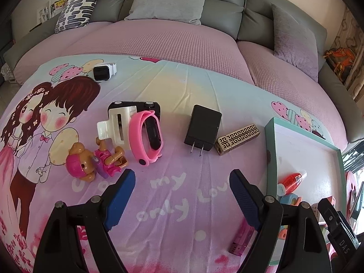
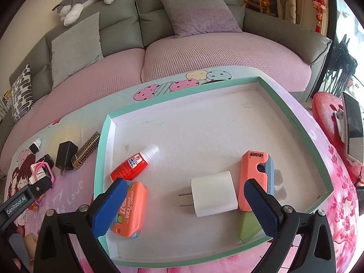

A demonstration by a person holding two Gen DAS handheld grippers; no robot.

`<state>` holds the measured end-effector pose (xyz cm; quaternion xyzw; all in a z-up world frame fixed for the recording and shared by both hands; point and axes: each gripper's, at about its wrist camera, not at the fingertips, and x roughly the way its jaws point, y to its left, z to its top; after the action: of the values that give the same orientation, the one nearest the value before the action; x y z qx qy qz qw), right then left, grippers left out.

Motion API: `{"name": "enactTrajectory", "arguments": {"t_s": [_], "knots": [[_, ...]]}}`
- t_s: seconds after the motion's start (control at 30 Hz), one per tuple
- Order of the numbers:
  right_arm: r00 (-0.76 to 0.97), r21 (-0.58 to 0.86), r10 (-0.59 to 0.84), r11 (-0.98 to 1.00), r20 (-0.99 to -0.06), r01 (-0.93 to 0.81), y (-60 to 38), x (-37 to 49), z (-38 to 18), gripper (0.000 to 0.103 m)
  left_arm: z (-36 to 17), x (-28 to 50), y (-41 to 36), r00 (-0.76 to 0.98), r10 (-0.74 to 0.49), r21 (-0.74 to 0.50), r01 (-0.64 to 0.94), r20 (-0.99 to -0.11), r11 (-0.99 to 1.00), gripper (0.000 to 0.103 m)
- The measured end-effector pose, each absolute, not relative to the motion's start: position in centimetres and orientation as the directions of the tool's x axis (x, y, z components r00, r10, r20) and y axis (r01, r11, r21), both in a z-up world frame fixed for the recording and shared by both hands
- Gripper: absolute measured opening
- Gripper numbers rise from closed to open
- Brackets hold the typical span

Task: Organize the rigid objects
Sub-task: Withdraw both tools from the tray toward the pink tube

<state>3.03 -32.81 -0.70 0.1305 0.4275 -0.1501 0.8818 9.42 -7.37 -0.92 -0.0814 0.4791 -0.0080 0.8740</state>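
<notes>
My left gripper [image 1: 182, 182] is open over the printed cloth, nothing between its blue fingers. Ahead of it lie a black charger [image 1: 203, 127], a gold patterned lighter [image 1: 237, 138], a pink wristband [image 1: 147, 136], a white clip [image 1: 116, 125] and a toy bear [image 1: 91, 161]. My right gripper [image 2: 185, 184] stands wide open above the teal-rimmed tray [image 2: 102, 147]. A white charger [image 2: 213, 193] lies on the tray floor between its fingers, untouched. Beside it in the tray are an orange toy knife [image 2: 130, 207], a red glue bottle [image 2: 134, 165], an orange-and-blue block [image 2: 256, 177] and a green piece [image 2: 249, 226].
A white smartwatch [image 1: 103, 70] lies at the cloth's far left. A purple lighter [image 1: 242, 236] sits under my left gripper's right finger. A grey sofa [image 1: 177, 4] with cushions runs behind. A red stool [image 2: 327, 107] holding a phone stands right of the tray.
</notes>
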Motion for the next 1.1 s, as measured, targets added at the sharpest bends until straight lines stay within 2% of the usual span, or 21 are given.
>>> {"name": "enactTrajectory", "arguments": {"t_s": [0.33, 0.63, 0.87, 1.1], "knots": [[0.610, 0.093, -0.136, 0.940, -0.781, 0.329, -30.7, 3.6, 0.0, 0.103, 0.3, 9.0, -5.4, 0.574, -0.042, -0.110, -0.085, -0.818, 0.990, 0.085], [0.680, 0.161, -0.051, 0.956, -0.732, 0.244, -27.6, 4.1, 1.5, 0.103, 1.8, 7.6, 1.4, 0.636, 0.049, -0.143, -0.247, -0.770, 0.958, 0.086], [0.673, 0.153, 0.000, 0.974, -0.739, 0.167, -24.2, 5.0, 1.1, 0.103, 1.9, 6.6, 6.2, 0.645, 0.120, -0.151, -0.348, -0.755, 0.925, 0.086], [0.651, 0.142, 0.054, 0.986, -0.757, 0.085, -20.6, 5.5, 0.5, 0.098, 1.5, 5.9, 9.4, 0.660, 0.125, -0.202, -0.397, -0.741, 0.895, 0.086]]}}
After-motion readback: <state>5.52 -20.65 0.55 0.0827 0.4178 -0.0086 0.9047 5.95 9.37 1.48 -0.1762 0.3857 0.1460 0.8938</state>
